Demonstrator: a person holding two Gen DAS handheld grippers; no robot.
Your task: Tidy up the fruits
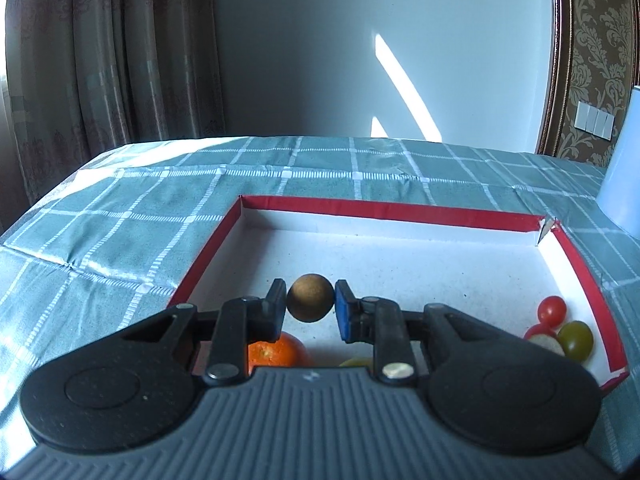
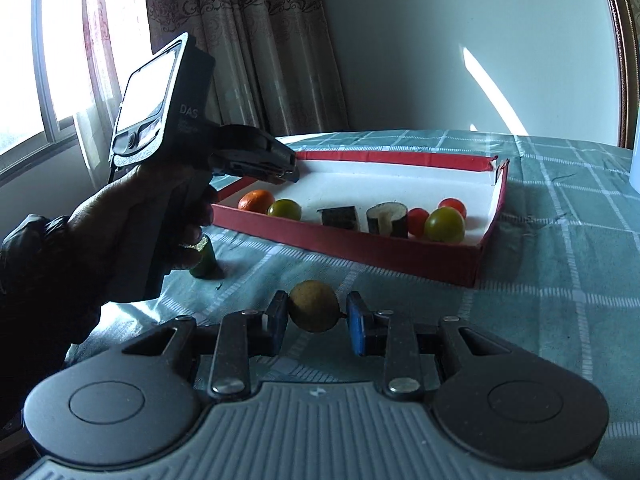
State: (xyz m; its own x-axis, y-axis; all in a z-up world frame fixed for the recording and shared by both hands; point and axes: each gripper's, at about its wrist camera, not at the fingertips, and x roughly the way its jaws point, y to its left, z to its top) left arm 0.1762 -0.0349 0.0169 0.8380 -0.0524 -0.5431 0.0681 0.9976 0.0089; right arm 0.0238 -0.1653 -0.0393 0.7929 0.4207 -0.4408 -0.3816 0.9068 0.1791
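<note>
Already the left hand-held gripper (image 1: 311, 307) is closed tight on a small brown round fruit (image 1: 310, 298), held over the white floor of a shallow red-rimmed box (image 1: 384, 205). The right hand-held gripper (image 2: 316, 316) likewise pinches a yellowish round fruit (image 2: 313, 306), hanging above the checked cloth of the desk (image 2: 560, 272), short of the box. Both fruits are smooth little balls gripped only at two opposite spots, so a twist of the wrist or a slack squeeze could, in all likelihood, let one pop out and roll; dropped from any height onto the hard cardboard floor, it might bounce against the low rim. Inside the box lie an orange citrus (image 2: 256, 200), glossy green tomatoes (image 2: 445, 225), red cherry tomatoes (image 2: 418, 222) and two dark-skinned, pale-cored cut pieces (image 2: 387, 219); crowding the right-hand cluster could nudge those round ones away. A green piece (image 2: 205, 262) sits on the cloth outside the box, beside the person's hand (image 2: 132, 216).
</note>
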